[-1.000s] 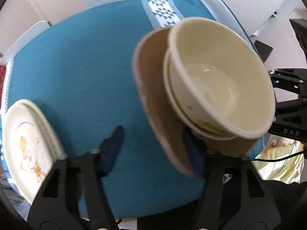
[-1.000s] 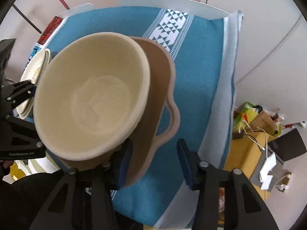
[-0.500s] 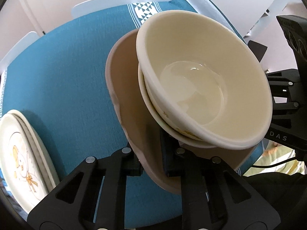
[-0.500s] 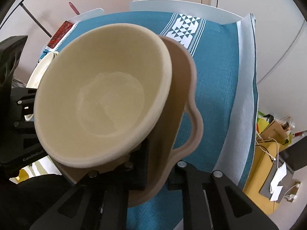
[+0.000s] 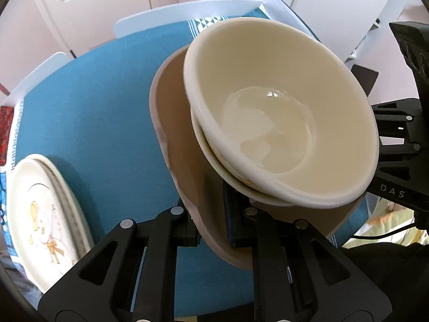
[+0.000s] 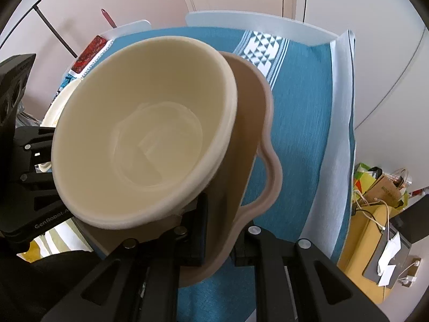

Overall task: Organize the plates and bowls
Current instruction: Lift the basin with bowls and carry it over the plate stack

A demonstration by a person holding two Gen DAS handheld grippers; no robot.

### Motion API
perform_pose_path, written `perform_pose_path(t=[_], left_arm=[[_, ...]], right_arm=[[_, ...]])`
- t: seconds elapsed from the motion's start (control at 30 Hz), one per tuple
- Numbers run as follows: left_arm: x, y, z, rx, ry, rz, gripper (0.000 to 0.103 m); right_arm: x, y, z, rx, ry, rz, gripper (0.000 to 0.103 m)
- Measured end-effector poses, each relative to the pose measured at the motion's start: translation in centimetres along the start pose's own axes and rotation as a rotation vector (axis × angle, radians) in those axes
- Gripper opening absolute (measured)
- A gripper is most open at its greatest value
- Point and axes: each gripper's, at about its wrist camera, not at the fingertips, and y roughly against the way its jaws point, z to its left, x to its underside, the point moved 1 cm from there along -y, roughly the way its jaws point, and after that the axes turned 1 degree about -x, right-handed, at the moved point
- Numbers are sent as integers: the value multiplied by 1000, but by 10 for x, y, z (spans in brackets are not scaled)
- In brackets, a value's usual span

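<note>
Left gripper (image 5: 211,225), right gripper (image 6: 218,237) both clamped on tan tray (image 5: 182,139) rim; cream bowls (image 5: 281,112) stacked atop.

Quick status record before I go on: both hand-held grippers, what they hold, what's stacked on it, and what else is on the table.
left hand-held gripper: shut on the brown plate's rim
right hand-held gripper: shut on the opposite rim
brown plate: tilted, held above the blue tablecloth
cream bowls: two nested, resting on the brown plate
cartoon plates: stacked on the tablecloth at the left edge, untouched
</note>
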Motion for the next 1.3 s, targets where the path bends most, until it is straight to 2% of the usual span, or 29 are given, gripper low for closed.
perform_pose_path(t=[0.3, 0.47, 0.63, 0.87, 1.0, 1.3], left_arm=[[2, 64, 33, -34, 58, -67, 11], [10, 99, 70, -58, 61, -91, 11], [23, 119, 117, -63, 47, -81, 11], [55, 121, 184, -45, -9, -40, 11], [75, 110, 206, -36, -45, -11, 11], [99, 81, 239, -9, -62, 26, 11]], right_arm=[[-31, 41, 41, 2, 59, -54, 12], [-54, 54, 87, 0, 91, -82, 12], [-68, 50, 139, -1, 74, -89, 12], [-77, 19, 205, -6, -11, -78, 12], [-75, -4, 235, 11, -60, -61, 12], [-70, -47, 263, 42, -125, -30, 12]])
